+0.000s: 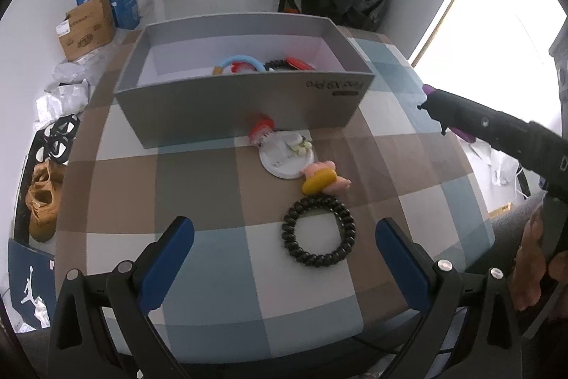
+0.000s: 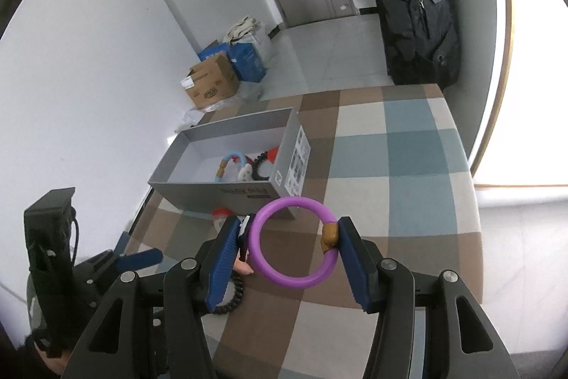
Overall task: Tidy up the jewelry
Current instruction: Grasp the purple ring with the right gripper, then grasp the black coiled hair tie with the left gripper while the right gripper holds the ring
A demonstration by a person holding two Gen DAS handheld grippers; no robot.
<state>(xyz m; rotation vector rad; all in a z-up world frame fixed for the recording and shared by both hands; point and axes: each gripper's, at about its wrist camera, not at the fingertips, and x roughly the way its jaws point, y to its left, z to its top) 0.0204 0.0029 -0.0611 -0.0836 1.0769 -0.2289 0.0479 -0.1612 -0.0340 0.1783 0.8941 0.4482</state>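
On the checked tablecloth [image 1: 198,180]: jewellery lies loose in front of an open grey box [image 1: 245,116].

Right gripper [image 2: 287,251]: lower middle of the right wrist view, its two blue pads pressed on either side of a purple ring bracelet [image 2: 269,269]; a tan bead [image 2: 329,234] on the ring sits against the right-hand pad. The ring is held clear above the cloth, below and just right of the box's near corner in that frame.

Left gripper [image 1: 284,254]: bottom of the left wrist view, jaws spread wide with nothing between the pads, tilted down toward the cloth.

Black coil bracelet [image 1: 318,231]: flat on the cloth, centre-right of the left wrist view, between the two blue fingers but further on, not touched.

Yellow and pink piece [image 1: 321,182]: just above the coil, touching a white round dish [image 1: 280,162].

Red and white item [image 1: 262,129]: at the foot of the box's front wall, beside the dish.

Box contents: a light blue ring [image 1: 238,61], a second black coil [image 1: 275,64] and something red [image 1: 298,63], all near the right end.

Floor, upper left: cardboard box [image 1: 87,27] and blue bags.
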